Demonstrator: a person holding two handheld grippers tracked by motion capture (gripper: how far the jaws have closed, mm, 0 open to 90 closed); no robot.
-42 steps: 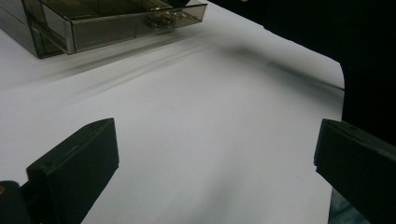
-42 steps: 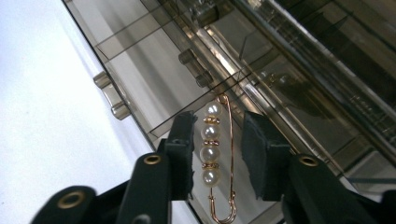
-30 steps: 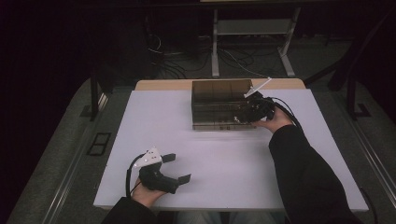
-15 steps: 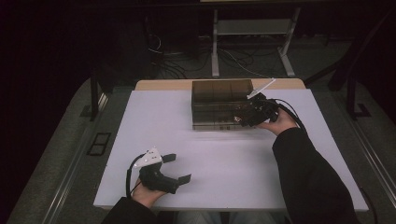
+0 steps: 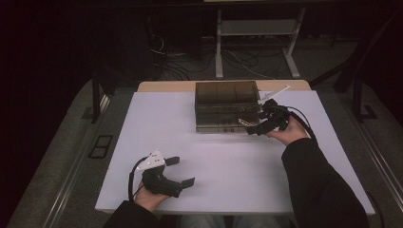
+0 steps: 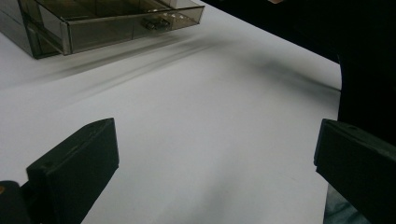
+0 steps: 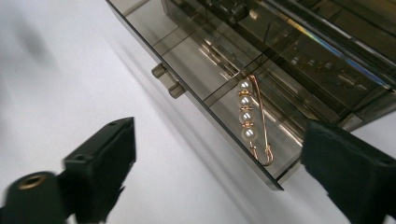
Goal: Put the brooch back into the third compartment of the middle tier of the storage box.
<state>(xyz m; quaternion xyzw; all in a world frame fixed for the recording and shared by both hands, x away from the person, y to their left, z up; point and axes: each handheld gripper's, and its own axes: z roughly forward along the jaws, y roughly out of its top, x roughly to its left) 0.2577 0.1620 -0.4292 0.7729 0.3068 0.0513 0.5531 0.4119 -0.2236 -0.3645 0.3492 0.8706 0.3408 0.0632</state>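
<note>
Scene: a white counter [image 5: 228, 166] carries a smoky clear plastic drawer box [image 5: 227, 97] at about 12 o'clock, toward the far edge.
Drawer: the lowest drawer [image 7: 201, 88] stands pulled out toward the person, with a small handle [image 7: 167, 83] on its front wall.
Pin: a gold pin with four pearls [image 7: 250, 119] lies flat on the drawer floor, at the drawer's end compartment just beside a thin divider. In the high view this is the box's 4 o'clock corner.
Right tongs: the right tongs [image 5: 260, 124] hover at the front of the drawer with their jaws spread wide and nothing between them. In the right gripper view the pin sits in the gap ahead of them.
Left tongs: the left tongs [image 5: 177, 171] rest low near the counter's 7 o'clock edge, jaws released and empty, well apart from the box.
How the pin should handle: it looks very light and thin. The wire is probably springy and could bend, and the round pearls are likely slippery under flat pads.
Where to hold: I judge the pearl row, pinched across its width, the surest grip. The clasp end nearest the drawer front is a second choice.
Risk: the drawer walls and divider leave little room, so the jaws may strike plastic or push the pin along the floor.
Box: it seems light enough to slide if nudged.
</note>
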